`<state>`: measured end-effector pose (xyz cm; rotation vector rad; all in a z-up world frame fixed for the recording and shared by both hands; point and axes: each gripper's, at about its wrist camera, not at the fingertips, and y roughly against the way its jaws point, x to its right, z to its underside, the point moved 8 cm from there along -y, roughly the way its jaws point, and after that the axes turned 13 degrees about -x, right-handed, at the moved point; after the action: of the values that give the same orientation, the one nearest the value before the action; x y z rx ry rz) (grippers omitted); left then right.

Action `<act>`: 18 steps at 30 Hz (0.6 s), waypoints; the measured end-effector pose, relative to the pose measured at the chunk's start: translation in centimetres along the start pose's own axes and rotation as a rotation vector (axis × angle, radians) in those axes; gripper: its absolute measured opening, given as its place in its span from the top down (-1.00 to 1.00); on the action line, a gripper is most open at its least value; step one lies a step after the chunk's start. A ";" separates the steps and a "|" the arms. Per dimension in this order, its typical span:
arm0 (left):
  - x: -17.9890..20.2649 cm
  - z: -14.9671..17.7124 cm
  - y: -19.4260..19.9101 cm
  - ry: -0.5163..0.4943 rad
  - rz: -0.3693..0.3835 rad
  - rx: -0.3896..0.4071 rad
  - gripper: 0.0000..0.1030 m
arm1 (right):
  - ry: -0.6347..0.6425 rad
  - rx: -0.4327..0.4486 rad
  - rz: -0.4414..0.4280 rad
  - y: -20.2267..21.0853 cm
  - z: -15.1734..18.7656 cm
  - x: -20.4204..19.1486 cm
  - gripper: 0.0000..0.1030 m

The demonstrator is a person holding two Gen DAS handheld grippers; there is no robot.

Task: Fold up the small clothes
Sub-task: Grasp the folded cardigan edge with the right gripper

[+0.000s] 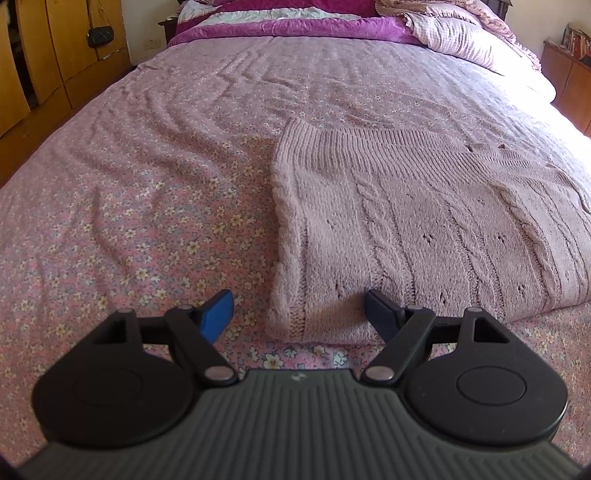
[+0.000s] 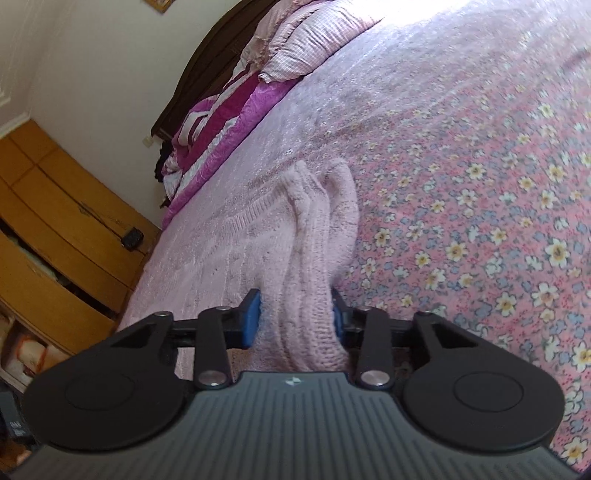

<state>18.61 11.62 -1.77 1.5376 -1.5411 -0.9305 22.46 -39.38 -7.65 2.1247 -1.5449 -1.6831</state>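
Observation:
A pale pink cable-knit sweater (image 1: 406, 221) lies flat on the floral bedsheet (image 1: 129, 221). My left gripper (image 1: 301, 314) is open, its blue pads (image 1: 218, 314) straddling the sweater's near left corner just above the sheet, holding nothing. In the right wrist view my right gripper (image 2: 295, 317) is shut on a bunched fold of the same pink sweater (image 2: 310, 258), lifted off the sheet (image 2: 480, 221); the rest of the knit trails away to the left.
Pillows and a magenta quilt (image 1: 295, 26) lie at the bed's head. A wooden wardrobe (image 1: 33, 66) stands left of the bed, a small cabinet (image 1: 569, 74) on the right. The sheet left of the sweater is wrinkled.

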 end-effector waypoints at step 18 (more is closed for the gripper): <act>0.2 0.1 -0.3 -0.010 -0.010 -0.006 -0.54 | -0.023 0.056 -0.011 -0.9 -0.5 -0.2 0.32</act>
<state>18.64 11.45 -2.05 1.5395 -1.5375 -0.9484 23.49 -39.02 -7.76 2.1517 -1.6080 -1.6942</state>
